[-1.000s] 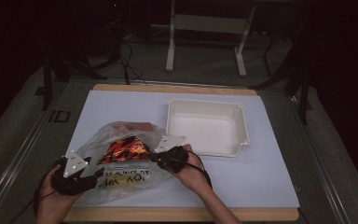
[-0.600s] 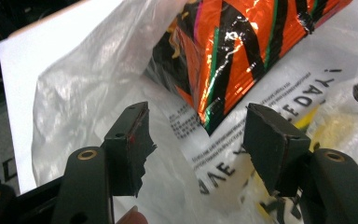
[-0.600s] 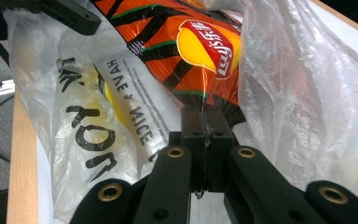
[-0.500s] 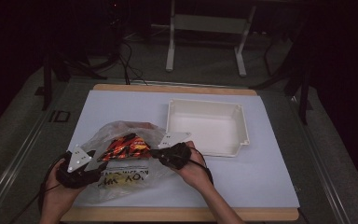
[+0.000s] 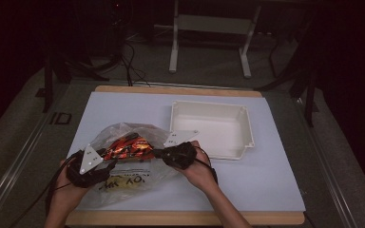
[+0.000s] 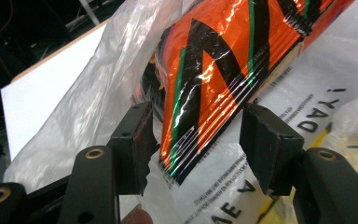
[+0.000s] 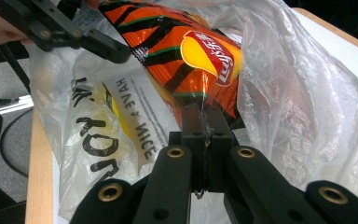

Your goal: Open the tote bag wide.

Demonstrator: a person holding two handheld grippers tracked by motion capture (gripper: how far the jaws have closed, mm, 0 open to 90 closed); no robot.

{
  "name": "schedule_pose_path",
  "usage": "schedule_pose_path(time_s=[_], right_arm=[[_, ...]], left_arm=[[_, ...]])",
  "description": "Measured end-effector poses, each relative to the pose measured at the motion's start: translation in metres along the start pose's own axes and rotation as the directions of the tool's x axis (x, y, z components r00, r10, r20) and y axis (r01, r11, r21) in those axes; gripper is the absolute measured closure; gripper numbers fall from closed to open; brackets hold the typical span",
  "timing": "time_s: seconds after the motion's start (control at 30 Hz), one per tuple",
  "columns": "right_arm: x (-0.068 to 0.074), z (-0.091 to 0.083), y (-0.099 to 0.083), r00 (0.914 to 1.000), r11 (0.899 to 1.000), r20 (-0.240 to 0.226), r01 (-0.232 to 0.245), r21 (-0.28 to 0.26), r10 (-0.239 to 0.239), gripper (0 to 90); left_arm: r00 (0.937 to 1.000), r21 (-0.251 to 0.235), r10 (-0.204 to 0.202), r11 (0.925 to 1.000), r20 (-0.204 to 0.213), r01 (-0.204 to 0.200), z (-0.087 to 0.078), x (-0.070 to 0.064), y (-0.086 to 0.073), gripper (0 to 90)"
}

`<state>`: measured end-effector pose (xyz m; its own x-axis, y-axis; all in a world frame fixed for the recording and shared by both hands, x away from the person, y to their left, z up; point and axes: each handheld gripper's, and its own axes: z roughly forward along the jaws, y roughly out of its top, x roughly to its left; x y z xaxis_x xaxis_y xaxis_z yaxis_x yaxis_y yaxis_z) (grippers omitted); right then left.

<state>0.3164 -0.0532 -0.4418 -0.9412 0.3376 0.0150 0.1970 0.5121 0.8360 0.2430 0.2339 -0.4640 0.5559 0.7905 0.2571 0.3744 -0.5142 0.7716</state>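
Right gripper (image 7: 205, 122) fingers pinch the plastic bag (image 7: 279, 93); left gripper (image 6: 193, 140) fingers straddle the chip packet (image 6: 214, 79), wide.

The high view is dim and soft, with the room beyond the table (image 5: 275, 190) nearly black and only the white tray (image 5: 209, 130) standing out pale. Both gripper views are brighter and sharper. Glare streaks the orange chip bag (image 6: 223, 70) and the clear plastic bag (image 7: 298, 107). The near black jaws are slightly out of focus.
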Motion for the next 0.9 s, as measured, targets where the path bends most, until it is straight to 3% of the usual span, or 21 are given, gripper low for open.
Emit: schedule_pose_path(time_s=[0.23, 0.33, 0.43, 0.57, 0.8, 0.9], right_arm=[[-0.003, -0.003, 0.002, 0.9995, 1.000, -0.029, -0.013, -0.021, 0.012, 90.0], [-0.003, -0.005, 0.003, 0.9997, 1.000, -0.021, -0.010, -0.019, 0.010, 90.0], [-0.006, -0.007, 0.003, 0.9998, 1.000, -0.014, -0.017, -0.019, 0.017, 89.9], [-0.008, -0.010, 0.001, 0.9999, 1.000, 0.004, -0.011, -0.013, 0.011, 85.6], [-0.006, -0.020, -0.004, 0.9990, 1.000, 0.042, 0.012, -0.017, -0.012, 73.0], [-0.004, -0.028, -0.006, 0.9977, 0.999, 0.065, 0.024, -0.024, -0.023, 69.0]], left_arm=[[0.9997, -0.034, 0.025, 0.9991, -0.003, -0.025, 0.012, 0.000, 0.006, 46.6], [0.9997, -0.038, 0.011, 0.9992, -0.022, -0.012, 0.014, -0.002, 0.010, 58.8], [1.0000, -0.051, -0.006, 0.9987, -0.001, 0.006, 0.015, 0.000, 0.011, 68.7], [0.9997, -0.047, 0.014, 0.9988, 0.018, -0.013, 0.016, -0.001, 0.013, 76.5], [0.9975, -0.053, 0.036, 0.9980, 0.061, -0.033, 0.012, 0.000, 0.016, 82.0], [0.9968, -0.064, 0.025, 0.9977, 0.076, -0.021, 0.009, 0.003, 0.016, 82.8]])
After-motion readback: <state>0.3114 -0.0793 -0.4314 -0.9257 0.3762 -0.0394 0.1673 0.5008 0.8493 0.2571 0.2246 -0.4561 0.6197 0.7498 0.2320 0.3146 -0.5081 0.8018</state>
